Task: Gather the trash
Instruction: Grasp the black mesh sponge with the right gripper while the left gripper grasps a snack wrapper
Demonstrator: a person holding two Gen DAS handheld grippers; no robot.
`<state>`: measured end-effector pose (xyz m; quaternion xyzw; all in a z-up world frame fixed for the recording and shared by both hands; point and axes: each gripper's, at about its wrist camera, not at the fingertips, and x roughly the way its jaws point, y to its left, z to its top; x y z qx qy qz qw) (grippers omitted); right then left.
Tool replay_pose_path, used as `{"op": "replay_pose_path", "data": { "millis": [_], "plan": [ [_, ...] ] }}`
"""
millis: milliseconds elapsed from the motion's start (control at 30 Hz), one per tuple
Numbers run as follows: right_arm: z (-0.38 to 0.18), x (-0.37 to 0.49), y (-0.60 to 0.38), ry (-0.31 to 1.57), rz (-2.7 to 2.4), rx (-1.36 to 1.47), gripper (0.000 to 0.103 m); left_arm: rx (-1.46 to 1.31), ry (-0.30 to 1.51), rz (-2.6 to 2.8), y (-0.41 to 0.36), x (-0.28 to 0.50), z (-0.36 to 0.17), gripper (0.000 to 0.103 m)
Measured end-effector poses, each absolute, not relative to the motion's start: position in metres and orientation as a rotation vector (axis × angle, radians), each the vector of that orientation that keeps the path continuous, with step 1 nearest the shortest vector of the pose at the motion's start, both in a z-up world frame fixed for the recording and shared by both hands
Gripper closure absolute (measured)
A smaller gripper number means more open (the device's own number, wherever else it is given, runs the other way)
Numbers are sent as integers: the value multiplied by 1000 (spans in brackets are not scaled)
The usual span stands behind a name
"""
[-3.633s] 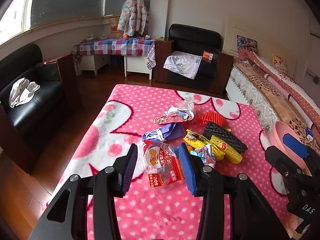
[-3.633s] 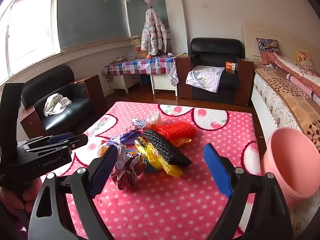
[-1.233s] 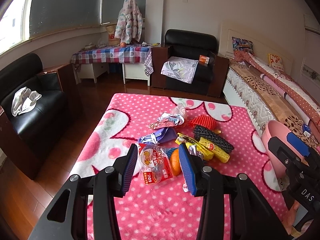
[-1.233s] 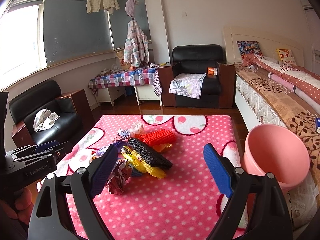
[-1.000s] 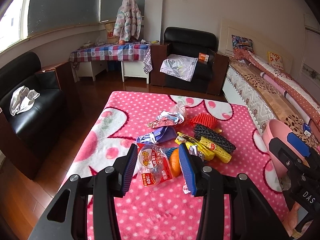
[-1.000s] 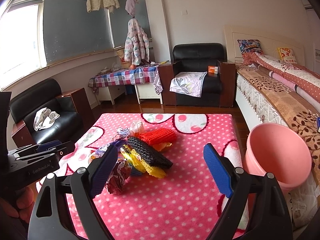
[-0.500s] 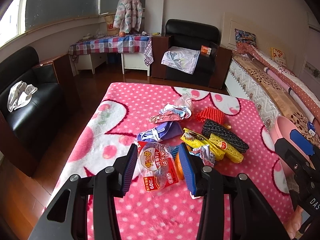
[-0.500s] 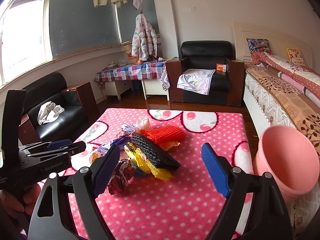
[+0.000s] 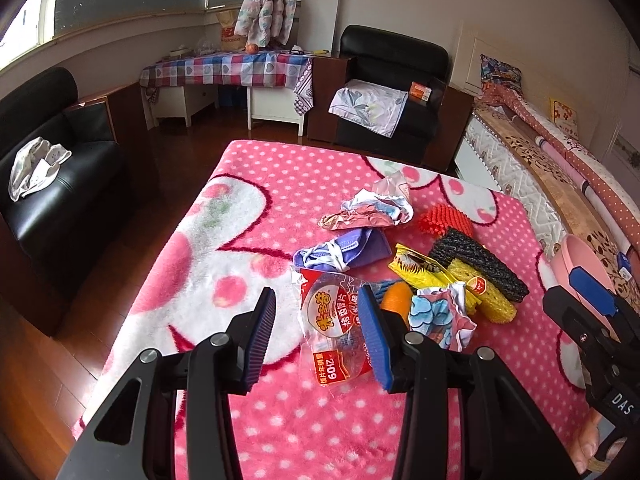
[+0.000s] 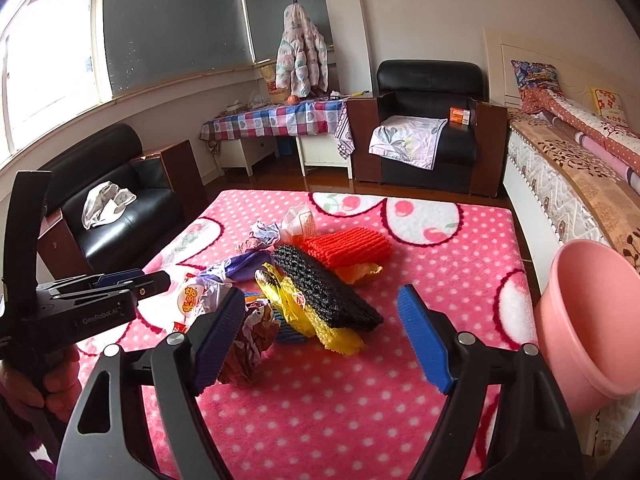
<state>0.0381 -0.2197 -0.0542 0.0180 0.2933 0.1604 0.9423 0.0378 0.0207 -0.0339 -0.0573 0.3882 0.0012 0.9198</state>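
A pile of trash lies on the pink dotted blanket (image 9: pixel 248 232): a clear and red snack wrapper (image 9: pixel 334 328), a purple cloth (image 9: pixel 344 254), crumpled paper (image 9: pixel 372 212), yellow wrappers (image 9: pixel 424 274), a black foam net (image 9: pixel 480 264) and a red foam net (image 9: pixel 444 220). My left gripper (image 9: pixel 318 338) is open, its jaws either side of the snack wrapper just above it. My right gripper (image 10: pixel 320 338) is wide open and empty, above the near side of the pile, over the black net (image 10: pixel 326 288). A pink bucket (image 10: pixel 592 316) stands at the right.
Black armchairs stand at the left (image 9: pixel 60 184) and at the back (image 9: pixel 392 92). A checked-cloth table (image 9: pixel 228 72) is behind. A bed (image 10: pixel 568 168) runs along the right, next to the bucket. Wooden floor (image 9: pixel 132 248) surrounds the blanket.
Both grippers have come lower and closer to the pile. The left jaws stay around the snack wrapper with the same gap. The right gripper stays wide open.
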Motion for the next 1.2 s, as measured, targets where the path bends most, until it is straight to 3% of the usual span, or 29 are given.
{"op": "replay_pose_path", "data": {
  "millis": [467, 533, 600, 733, 900, 1200],
  "plan": [
    [-67, 77, -216, 691, 370, 45, 41, -170, 926, -17, 23, 60, -81, 61],
    [-71, 80, -212, 704, 376, 37, 48, -177, 930, -24, 22, 63, -84, 72],
    [-75, 83, -211, 726, 385, 45, 55, -181, 928, -39, 22, 63, -84, 91],
    [-81, 87, -216, 757, 394, 75, 74, -185, 907, -53, 20, 61, -76, 97],
    [-81, 85, -222, 760, 412, 99, 90, -169, 867, -70, 17, 54, -60, 99],
    [-56, 71, -242, 699, 410, 152, 91, -187, 781, -91, 14, 42, -21, 99]
  ]
}}
